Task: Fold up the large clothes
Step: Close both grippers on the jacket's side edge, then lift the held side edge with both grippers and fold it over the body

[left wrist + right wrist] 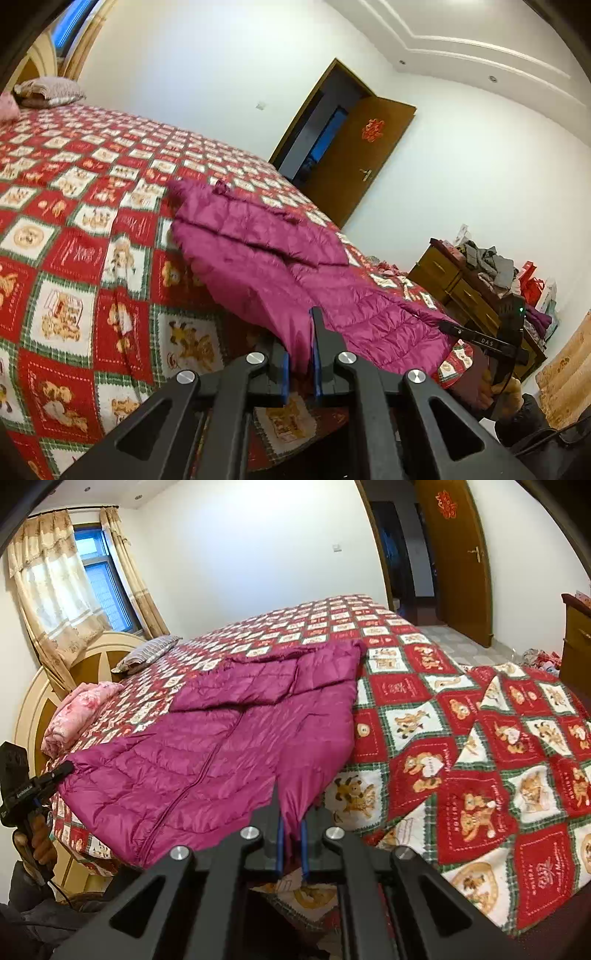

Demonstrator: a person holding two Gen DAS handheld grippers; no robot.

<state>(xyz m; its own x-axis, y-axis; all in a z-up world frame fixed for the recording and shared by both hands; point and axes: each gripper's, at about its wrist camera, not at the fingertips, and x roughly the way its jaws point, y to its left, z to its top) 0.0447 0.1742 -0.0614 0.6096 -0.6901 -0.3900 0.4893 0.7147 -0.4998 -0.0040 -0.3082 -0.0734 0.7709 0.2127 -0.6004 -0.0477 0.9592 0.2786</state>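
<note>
A magenta quilted down jacket [266, 258] lies spread on the red checked bedspread [74, 229], with a sleeve folded over its back. My left gripper [301, 354] is shut on the jacket's near hem corner. In the right wrist view the jacket [207, 746] lies the same way, and my right gripper [291, 834] is shut on the other hem corner. The right gripper also shows in the left wrist view [447, 326], at the jacket's far corner. The left gripper shows in the right wrist view [64, 768], at the jacket's left corner.
Pillows [147, 651] and a pink folded quilt [74, 716] lie by the headboard. A wooden dresser [454, 284] with piled clothes stands right of the bed. An open wooden door [454, 554] is behind. The bedspread's corner [498, 686] is folded back.
</note>
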